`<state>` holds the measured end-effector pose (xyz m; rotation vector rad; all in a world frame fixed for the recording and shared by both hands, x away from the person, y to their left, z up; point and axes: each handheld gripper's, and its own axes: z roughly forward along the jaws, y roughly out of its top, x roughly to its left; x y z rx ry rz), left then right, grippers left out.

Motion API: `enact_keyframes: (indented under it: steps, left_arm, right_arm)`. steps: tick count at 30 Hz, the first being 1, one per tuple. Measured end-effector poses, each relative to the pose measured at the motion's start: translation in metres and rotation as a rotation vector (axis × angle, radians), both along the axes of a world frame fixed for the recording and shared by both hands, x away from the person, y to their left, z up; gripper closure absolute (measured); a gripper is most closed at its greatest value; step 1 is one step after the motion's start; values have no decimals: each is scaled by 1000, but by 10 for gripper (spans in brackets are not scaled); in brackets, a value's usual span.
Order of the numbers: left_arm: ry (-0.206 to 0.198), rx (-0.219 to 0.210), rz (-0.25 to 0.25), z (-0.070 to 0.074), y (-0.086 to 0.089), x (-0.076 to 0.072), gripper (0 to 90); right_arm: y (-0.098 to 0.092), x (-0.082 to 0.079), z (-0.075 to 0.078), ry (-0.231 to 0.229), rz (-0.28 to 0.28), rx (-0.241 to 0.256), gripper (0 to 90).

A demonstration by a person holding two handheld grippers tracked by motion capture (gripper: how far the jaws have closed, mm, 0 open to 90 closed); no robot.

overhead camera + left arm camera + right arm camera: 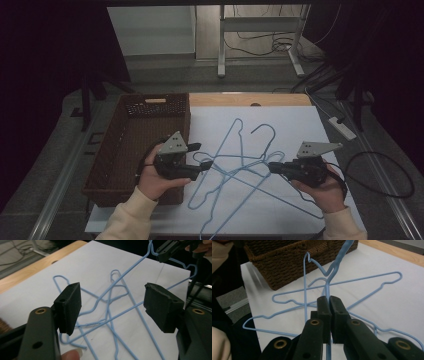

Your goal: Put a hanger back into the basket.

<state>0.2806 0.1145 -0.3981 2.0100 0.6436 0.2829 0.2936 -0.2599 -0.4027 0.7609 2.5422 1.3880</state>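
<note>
Three blue wire hangers (240, 170) lie tangled on the white sheet (300, 125) just beside the wicker basket (135, 145), on its side away from the floor edge. My right gripper (329, 301) has its jaws pressed together on the wire of one hanger near its twisted neck, lifting that end off the surface. My left gripper (112, 305) hangs over the crossing wires nearer the basket, jaws spread and touching nothing. I judge the work to be freeing one hanger for the basket. To do it well, I would pin a lower hanger with the left jaws, then draw the held one away from the basket slowly, watching that its hook does not snag a crossing wire.
</note>
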Motion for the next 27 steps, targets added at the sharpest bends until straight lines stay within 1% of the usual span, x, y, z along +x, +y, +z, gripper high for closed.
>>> enact_keyframes:
  steps: [2, 5, 6, 7, 8, 11, 15, 17, 19, 20, 22, 25, 26, 27]
  left_arm:
    - [6, 6, -14, 0, -5, 3, 318]
    - [20, 24, -48, 0, -14, 9, 321]
    - [20, 24, -48, 0, -14, 9, 322]
    - [28, 30, -60, 0, -18, 12, 323]
    - [32, 39, -70, -1, -21, 14, 323]
    - [53, 83, -113, -4, -35, 24, 326]
    - [62, 127, -160, -6, -45, 31, 334]
    - [65, 147, -188, -9, -50, 34, 357]
    - [70, 186, -215, -12, -56, 36, 376]
    - [76, 203, -225, -14, -58, 37, 404]
    - [78, 223, -239, -16, -62, 38, 443]
    - [71, 255, -261, -18, -67, 37, 540]
    - [71, 255, -261, -18, -67, 37, 588]
    - [61, 288, -254, -19, -69, 36, 674]
  right_arm:
    - [0, 0, 1, 2, 7, 5, 875]
    - [0, -1, 2, 3, 21, 15, 875]
    - [0, -1, 2, 3, 21, 15, 875]
    - [-1, -2, 3, 5, 34, 21, 875]
    - [-1, -2, 3, 5, 34, 21, 875]
    - [-1, -2, 4, 5, 55, 27, 875]
    - [-1, -3, 4, 7, 70, 31, 875]
    - [0, -3, 3, 12, 78, 28, 875]
    - [1, -2, 3, 14, 83, 28, 875]
    - [2, -2, 2, 15, 88, 29, 875]
    - [2, -2, 2, 14, 93, 31, 875]
    - [2, -3, 3, 12, 103, 35, 875]
    - [2, -3, 4, 11, 107, 39, 875]
    - [2, -3, 4, 9, 110, 40, 875]
